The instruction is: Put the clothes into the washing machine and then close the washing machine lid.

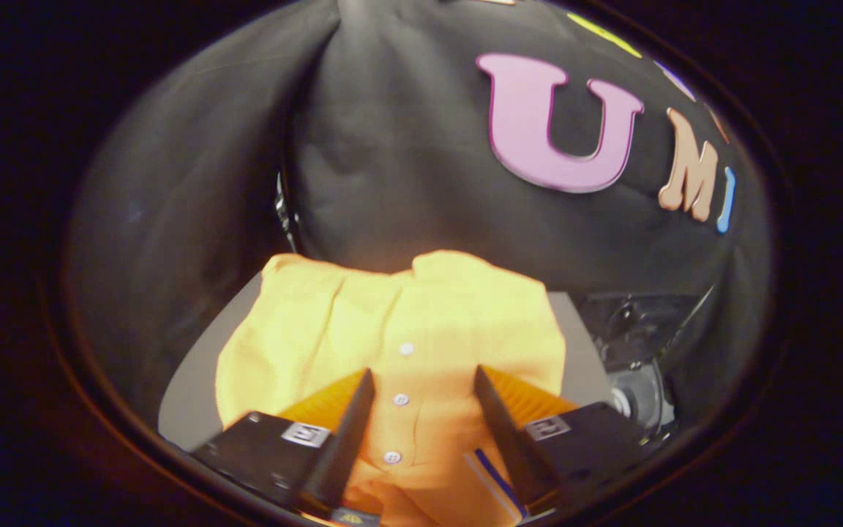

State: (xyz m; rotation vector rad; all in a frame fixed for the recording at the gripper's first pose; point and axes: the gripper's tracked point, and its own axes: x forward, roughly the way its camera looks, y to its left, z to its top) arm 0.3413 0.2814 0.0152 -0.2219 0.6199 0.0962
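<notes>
A: Which step would you say this is?

B: The very first one, I'd judge. The bright yellow button-front cotton shirt (392, 329) lies crumpled on the pale grey table (187, 410), spread across most of the middle and reaching toward the far edge. The tool (421, 402) hangs just above it with its two fingers (352, 432) spread apart, the row of white buttons (401, 400) running between them. Nothing is clamped yet.

A: So what does the next move call for?

B: Lowering until both fingers sink into the cloth on either side of the button placket, then closing on a thick fold so the whole garment lifts instead of a single layer slipping out.

A: And the washing machine?

B: Hard to make out. Beyond the table's right edge there is a dark piece of hardware with a round silvery part (637, 399), but I can't tell whether that is the machine, nor whether any lid stands open.

A: Anything else unclear?

B: The near part of the shirt is cut off under the tool, and a striped tag or trim (495, 483) by the right finger is too blurred to identify. I can't tell whether other clothes lie about.
</notes>
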